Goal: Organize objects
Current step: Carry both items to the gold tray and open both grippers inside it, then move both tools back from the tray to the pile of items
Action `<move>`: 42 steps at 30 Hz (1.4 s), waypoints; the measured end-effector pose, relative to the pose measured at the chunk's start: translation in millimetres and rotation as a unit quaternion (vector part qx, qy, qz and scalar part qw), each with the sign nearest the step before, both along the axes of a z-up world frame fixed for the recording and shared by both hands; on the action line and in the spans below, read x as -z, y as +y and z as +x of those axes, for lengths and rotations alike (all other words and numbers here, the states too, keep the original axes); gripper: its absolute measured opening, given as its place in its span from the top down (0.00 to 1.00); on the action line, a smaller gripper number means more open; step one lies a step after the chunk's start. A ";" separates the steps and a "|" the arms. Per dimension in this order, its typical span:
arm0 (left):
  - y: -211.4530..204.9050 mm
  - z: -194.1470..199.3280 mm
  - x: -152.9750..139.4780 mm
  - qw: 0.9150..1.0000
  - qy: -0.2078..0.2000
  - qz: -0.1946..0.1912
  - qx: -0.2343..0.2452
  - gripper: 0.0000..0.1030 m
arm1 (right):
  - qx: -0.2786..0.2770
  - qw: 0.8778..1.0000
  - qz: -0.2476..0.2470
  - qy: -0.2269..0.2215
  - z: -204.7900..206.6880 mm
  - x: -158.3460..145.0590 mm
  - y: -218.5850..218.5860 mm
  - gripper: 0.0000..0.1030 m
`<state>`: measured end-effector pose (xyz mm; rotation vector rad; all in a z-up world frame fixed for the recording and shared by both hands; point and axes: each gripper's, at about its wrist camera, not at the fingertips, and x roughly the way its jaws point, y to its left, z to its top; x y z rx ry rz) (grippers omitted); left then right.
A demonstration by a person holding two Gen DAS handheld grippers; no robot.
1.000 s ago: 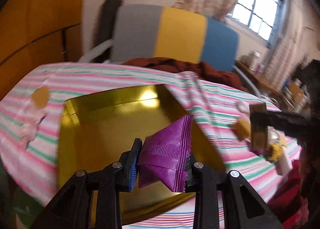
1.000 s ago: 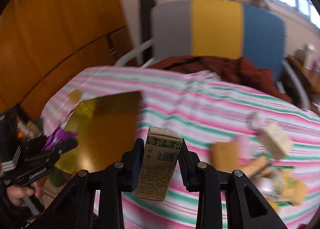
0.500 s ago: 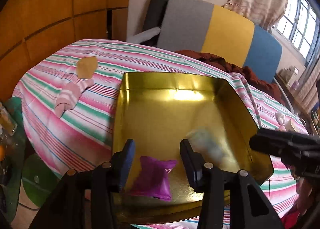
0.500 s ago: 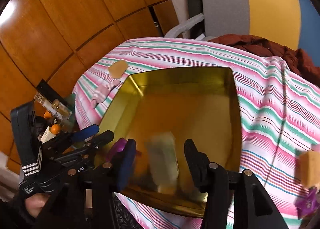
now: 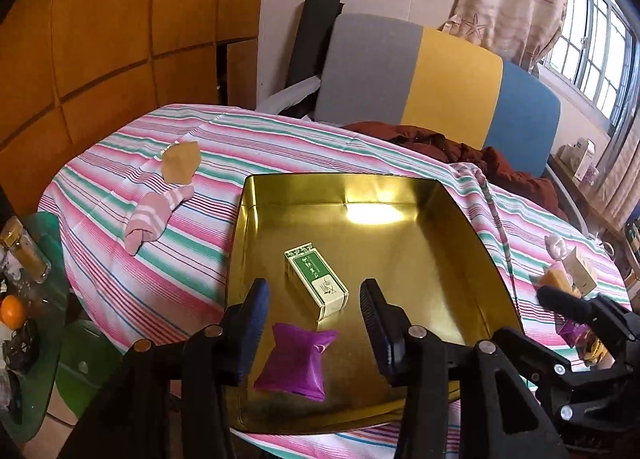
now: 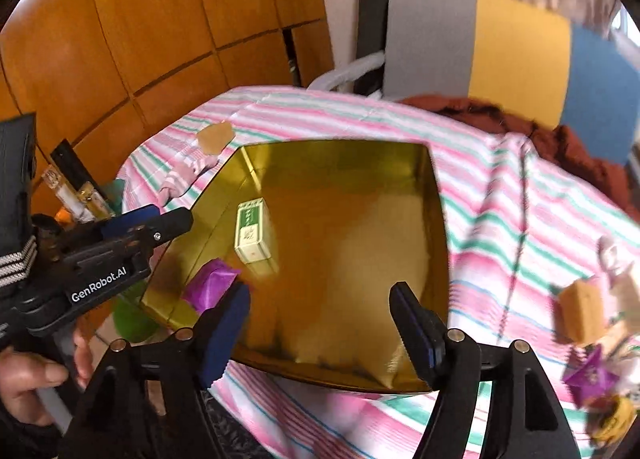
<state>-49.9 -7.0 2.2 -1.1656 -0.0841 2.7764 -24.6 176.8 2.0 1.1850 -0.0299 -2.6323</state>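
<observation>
A gold metal tray [image 5: 344,178] sits on the striped tablecloth. Inside it lie a green-and-white box [image 5: 316,285] on its side and a purple packet [image 5: 296,359] near the front rim. My left gripper [image 5: 315,299] hovers open over the tray's near edge, and the packet lies loose below its fingers. In the right wrist view the tray [image 6: 336,143], the box [image 6: 252,231] and the packet [image 6: 212,283] show again. My right gripper [image 6: 320,299] is above the tray with its jaws opening and nothing between them. The left gripper [image 6: 160,223] reaches in from the left.
A pink striped sock [image 5: 156,215] and a tan scrap [image 5: 180,163] lie left of the tray. Several loose items [image 6: 580,315] crowd the table's right side. A dark red cloth [image 5: 460,147] lies on the chair behind. Bottles and an orange [image 5: 12,311] stand at lower left.
The left gripper let go of the purple packet, which now lies in the tray. The right gripper swung over the tray and released the box, which now lies there too. Both jaws opened.
</observation>
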 end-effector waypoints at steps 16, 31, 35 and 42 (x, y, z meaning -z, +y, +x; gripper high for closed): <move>34.5 29.5 -1.3 1.000 0.009 -0.023 0.009 0.54 | 0.089 0.991 0.054 0.084 26.8 -17.1 14.9 0.10; 49.1 28.0 4.7 0.999 0.000 -0.030 0.027 0.54 | 0.113 0.987 0.060 0.098 29.3 -16.4 31.3 0.04; 50.8 28.3 5.9 0.999 -0.001 -0.031 0.029 0.54 | 0.116 0.987 0.059 0.095 30.6 -13.2 34.9 0.04; 54.3 27.8 7.3 0.999 -0.002 -0.025 0.040 0.54 | 0.129 0.986 0.058 0.088 32.1 -7.2 47.9 0.04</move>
